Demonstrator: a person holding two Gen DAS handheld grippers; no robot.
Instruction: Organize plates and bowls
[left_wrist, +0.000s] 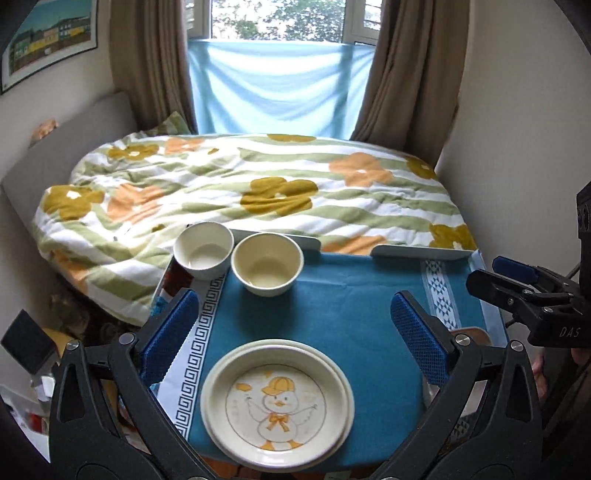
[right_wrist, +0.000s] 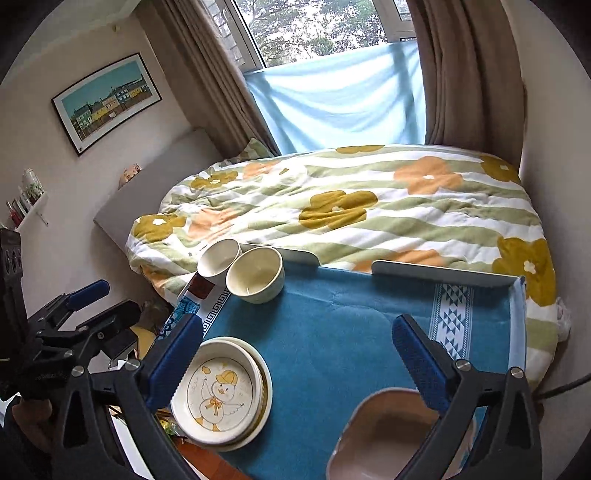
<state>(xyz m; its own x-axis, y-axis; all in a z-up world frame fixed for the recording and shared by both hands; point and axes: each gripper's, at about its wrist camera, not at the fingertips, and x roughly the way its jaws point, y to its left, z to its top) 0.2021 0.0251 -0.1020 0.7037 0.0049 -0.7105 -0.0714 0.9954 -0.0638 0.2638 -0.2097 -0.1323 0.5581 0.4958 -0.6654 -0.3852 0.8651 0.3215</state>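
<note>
left wrist: left gripper (left_wrist: 295, 332) hovers over duck plate (left_wrist: 277, 402) (fingers apart).

A teal cloth (left_wrist: 343, 314) with patterned white borders covers the small table, whose raised far edge (left_wrist: 421, 253) shows a gap in the middle. Beyond that edge lies a bed under a floral quilt (left_wrist: 258, 184). Brown curtains (left_wrist: 147, 62) flank a window hung with pale blue fabric (left_wrist: 277, 85). A framed picture (right_wrist: 107, 99), seemingly of coloured houses, hangs on the wall.
</note>
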